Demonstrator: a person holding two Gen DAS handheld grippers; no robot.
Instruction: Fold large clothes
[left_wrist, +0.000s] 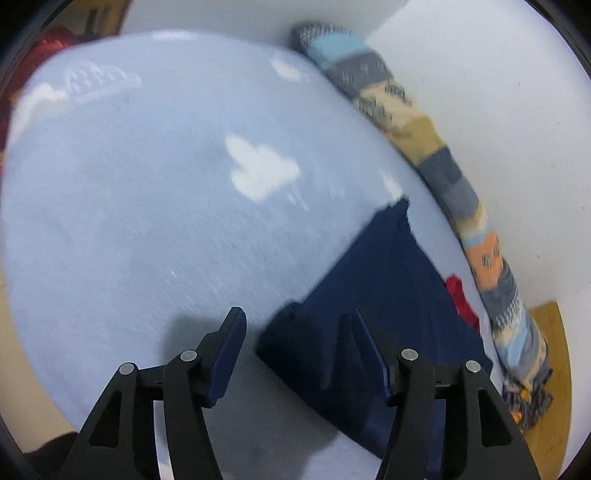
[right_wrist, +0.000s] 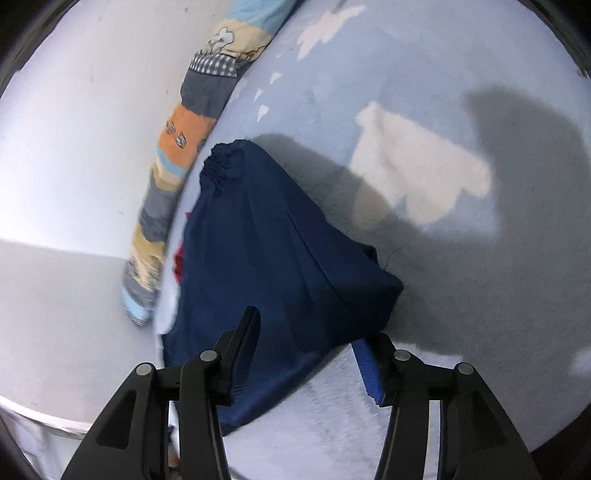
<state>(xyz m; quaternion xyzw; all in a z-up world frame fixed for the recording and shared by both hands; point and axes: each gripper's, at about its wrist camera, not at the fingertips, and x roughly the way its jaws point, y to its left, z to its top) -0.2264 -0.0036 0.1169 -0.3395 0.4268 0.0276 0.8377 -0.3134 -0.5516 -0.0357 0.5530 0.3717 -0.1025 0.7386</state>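
Note:
A dark navy garment (right_wrist: 273, 258) with a gathered elastic band (right_wrist: 221, 162) lies bunched on a light blue sheet with white cloud shapes (right_wrist: 443, 258). In the right wrist view my right gripper (right_wrist: 306, 332) stands open over the garment's near edge, nothing pinched between its fingers. In the left wrist view the same navy garment (left_wrist: 376, 295) lies at the lower right. My left gripper (left_wrist: 297, 325) is open just above its folded corner, the right finger over the cloth, the left finger over bare sheet.
A long patchwork roll of blue, grey, tan and orange (left_wrist: 443, 166) runs along the bed's far edge against a white wall (left_wrist: 498, 129). A small red item (left_wrist: 460, 299) peeks out beside the garment. Wooden floor (left_wrist: 554, 350) shows at right.

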